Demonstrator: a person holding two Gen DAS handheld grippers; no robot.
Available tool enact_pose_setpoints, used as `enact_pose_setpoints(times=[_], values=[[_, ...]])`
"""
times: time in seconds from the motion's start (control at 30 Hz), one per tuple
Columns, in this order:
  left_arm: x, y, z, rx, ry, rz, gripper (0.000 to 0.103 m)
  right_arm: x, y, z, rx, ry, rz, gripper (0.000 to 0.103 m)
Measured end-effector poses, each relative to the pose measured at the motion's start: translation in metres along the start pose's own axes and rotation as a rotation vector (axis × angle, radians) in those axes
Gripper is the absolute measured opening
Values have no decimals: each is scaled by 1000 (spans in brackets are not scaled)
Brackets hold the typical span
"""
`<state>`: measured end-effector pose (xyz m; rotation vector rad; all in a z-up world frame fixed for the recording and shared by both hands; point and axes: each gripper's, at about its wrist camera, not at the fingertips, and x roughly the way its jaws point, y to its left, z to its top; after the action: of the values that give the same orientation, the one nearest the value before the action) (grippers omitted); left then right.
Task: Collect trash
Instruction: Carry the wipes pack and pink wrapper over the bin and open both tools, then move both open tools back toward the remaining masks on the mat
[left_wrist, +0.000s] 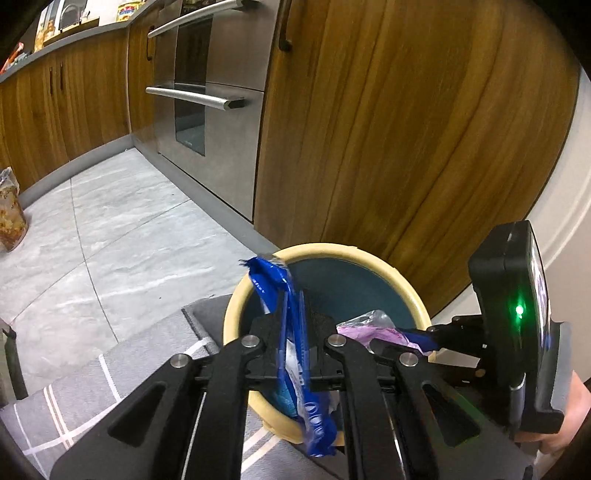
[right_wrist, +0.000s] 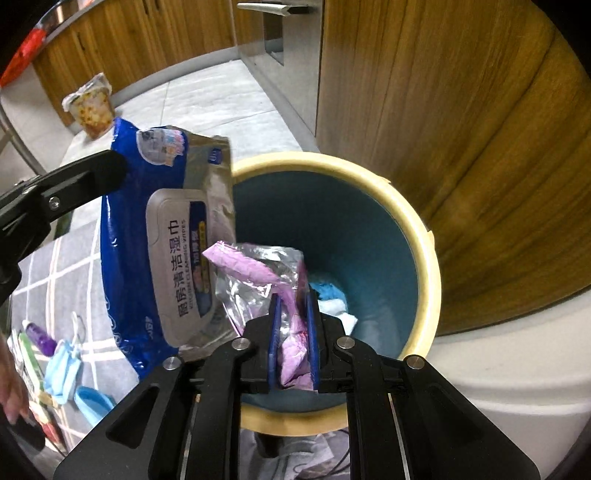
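A round bin (left_wrist: 399, 273) with a cream rim and teal inside stands on the floor by a wooden cabinet. My left gripper (left_wrist: 293, 314) is shut on a blue wipes pack (left_wrist: 271, 280), seen edge-on above the bin's near left rim. In the right wrist view the same pack (right_wrist: 125, 240) hangs flat at the bin's left edge, with one left finger (right_wrist: 92, 173) on it. My right gripper (right_wrist: 293, 306) is shut on a crumpled pink and silver wrapper (right_wrist: 251, 266) over the bin's (right_wrist: 417, 221) mouth. Blue and white trash (right_wrist: 330, 295) lies at the bottom.
A noodle cup (right_wrist: 90, 107) stands on the tile floor to the left. A grey checked mat (right_wrist: 74, 266) holds a blue face mask (right_wrist: 61, 369) and several small items, with a person's hand (right_wrist: 11, 391) beside them. A steel oven (left_wrist: 199, 110) and wooden cabinets (left_wrist: 406, 129) stand behind.
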<state>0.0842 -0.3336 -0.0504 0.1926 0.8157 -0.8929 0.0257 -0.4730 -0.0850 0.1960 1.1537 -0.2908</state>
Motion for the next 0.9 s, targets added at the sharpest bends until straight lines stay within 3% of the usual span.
enact_pose_setpoints(times=[0.4,0.67,0.73,0.8,0.9], values=[[-42,29,-17,-55,-3,58,10,-3,8,3,-9,-17,0,31],[-90,53,-41,-99,-12,131,10,-25,31,4,-66,-92,24,41],[-104,60,-48,-115,-9,146,18,-35,37,3,-90,-131,38,49],[-121,64,-54,-127,-18,161,43,-46,47,-1,-113,-166,60,58],[-149,69,-64,-128,-45,203,62,-60,64,-8,-146,-213,117,77]])
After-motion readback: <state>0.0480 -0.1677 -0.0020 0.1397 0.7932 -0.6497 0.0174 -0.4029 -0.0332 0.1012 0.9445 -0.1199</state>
